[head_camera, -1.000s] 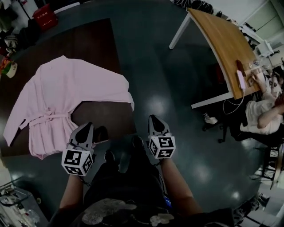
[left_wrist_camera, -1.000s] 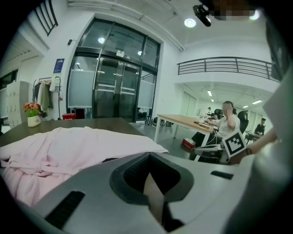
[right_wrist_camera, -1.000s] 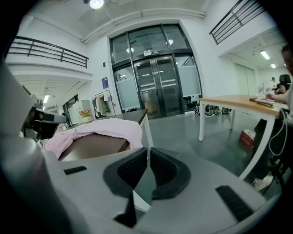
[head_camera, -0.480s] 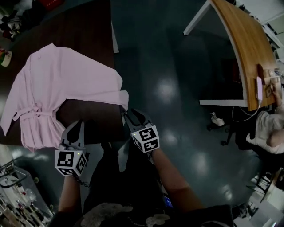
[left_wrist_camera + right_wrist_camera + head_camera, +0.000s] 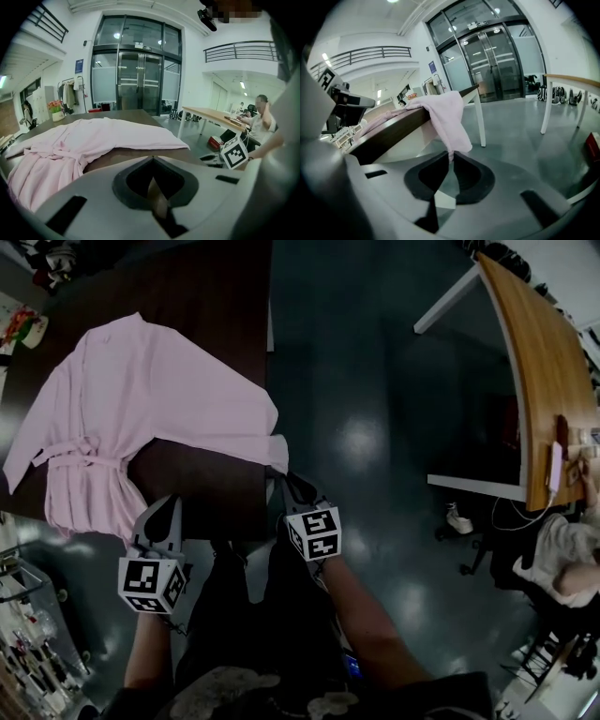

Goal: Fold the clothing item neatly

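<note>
A pink robe (image 5: 141,409) lies spread on a dark brown table (image 5: 216,296), belt tied at its waist. One sleeve end (image 5: 277,454) hangs over the table's near right corner. My right gripper (image 5: 284,478) is just below that cuff; in the right gripper view the hanging sleeve (image 5: 445,117) narrows into the tips of my right gripper (image 5: 451,157), whose jaws are closing and pinch its lowest fabric. My left gripper (image 5: 169,504) hovers at the table's near edge, shut and empty. In the left gripper view, the robe (image 5: 93,136) lies beyond the left gripper (image 5: 151,160).
A curved wooden desk (image 5: 544,362) on white legs (image 5: 450,301) stands to the right, with a seated person (image 5: 572,559) beside it. A rack with small items (image 5: 28,652) is at the lower left. Glossy dark floor (image 5: 375,427) separates the two tables.
My right gripper has moved forward and left, up to the hanging sleeve end at the table corner. The left gripper stayed low by the near edge. The head view has shifted.
</note>
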Demonstrator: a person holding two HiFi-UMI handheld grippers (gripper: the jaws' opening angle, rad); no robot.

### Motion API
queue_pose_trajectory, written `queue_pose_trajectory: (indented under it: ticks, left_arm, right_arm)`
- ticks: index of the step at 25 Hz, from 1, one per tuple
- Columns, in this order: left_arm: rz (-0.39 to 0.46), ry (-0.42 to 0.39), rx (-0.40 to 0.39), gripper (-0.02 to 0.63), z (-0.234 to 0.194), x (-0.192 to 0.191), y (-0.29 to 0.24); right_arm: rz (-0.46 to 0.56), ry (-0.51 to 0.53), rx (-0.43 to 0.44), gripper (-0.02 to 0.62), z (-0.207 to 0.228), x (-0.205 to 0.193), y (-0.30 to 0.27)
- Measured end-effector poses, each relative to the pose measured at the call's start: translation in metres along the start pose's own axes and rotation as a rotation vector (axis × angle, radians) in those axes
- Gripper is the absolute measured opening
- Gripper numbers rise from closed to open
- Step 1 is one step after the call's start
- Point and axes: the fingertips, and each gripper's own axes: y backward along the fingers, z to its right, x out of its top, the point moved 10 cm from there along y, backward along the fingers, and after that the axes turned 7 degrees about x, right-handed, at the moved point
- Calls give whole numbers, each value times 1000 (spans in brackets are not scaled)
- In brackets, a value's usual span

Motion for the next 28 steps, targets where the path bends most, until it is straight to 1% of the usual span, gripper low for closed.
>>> queue_pose_trajectory:
  ticks: [3,6,10,11,13,17,22,25,28]
  left_arm:
    - [22,6,18,11,-3,3,6]
    - [82,28,34,11,-11,11,17]
    - [148,-9,65,11,-30,21,24]
    - [157,-11,70,11,-37,22,24]
    - [186,11,67,11,-54,25,25]
    - [272,53,55,11,-100,36,35]
    - [326,74,39,11,-174,43,49]
    - [361,78,23,11,-219,46,60]
    - [373,75,6,11,-261,44,66]
  right_arm:
    - [25,29,-56,23,5,13,17]
    - [86,92,-137,20,8,38,42]
    - [173,188,-194,18,0,85,65]
    - [189,213,-203,18,-4,99,68]
    - [225,249,-220,18,-16,127,71]
    - [306,271,-261,18,-50,181,73]
    - [361,282,-288,18,-109,238,60]
    - [381,300,-296,18,-148,261,43]
    - [396,308,-292,18,-185,272,16]
